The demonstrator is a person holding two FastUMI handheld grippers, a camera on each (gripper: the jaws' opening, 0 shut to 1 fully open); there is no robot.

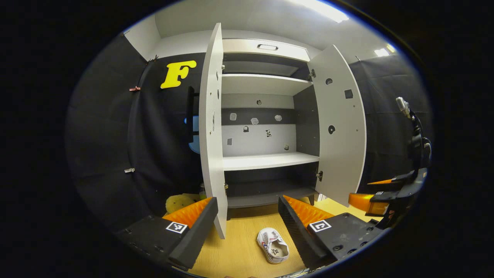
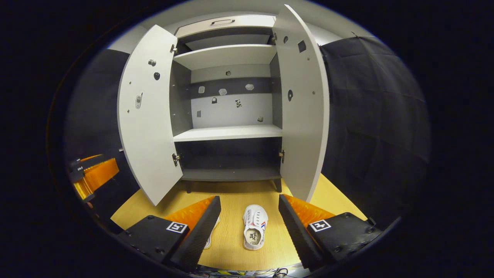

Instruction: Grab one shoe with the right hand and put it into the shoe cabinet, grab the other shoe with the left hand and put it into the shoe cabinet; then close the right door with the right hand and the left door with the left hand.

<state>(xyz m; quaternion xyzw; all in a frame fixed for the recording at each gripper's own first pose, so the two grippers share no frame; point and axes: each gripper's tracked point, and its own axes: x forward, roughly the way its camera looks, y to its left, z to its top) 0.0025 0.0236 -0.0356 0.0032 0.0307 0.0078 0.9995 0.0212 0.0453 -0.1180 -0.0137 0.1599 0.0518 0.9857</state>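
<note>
A pale wooden floor (image 2: 231,193) lies under us. Nearest, our right gripper (image 2: 249,216) hangs with jaws wide apart and empty, one white shoe (image 2: 254,226) on the floor between its fingers, a second shoe (image 2: 211,235) peeking out beside the left finger. Our left gripper (image 1: 247,220) is likewise spread wide, holding nothing. Farther off stands the shoe cabinet (image 2: 227,133), left door (image 2: 148,112) and right door (image 2: 303,104) both swung open.

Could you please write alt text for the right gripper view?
An open tool hovers above a white shoe on the wooden floor, facing a shoe cabinet with both doors open and bare shelves.
</note>
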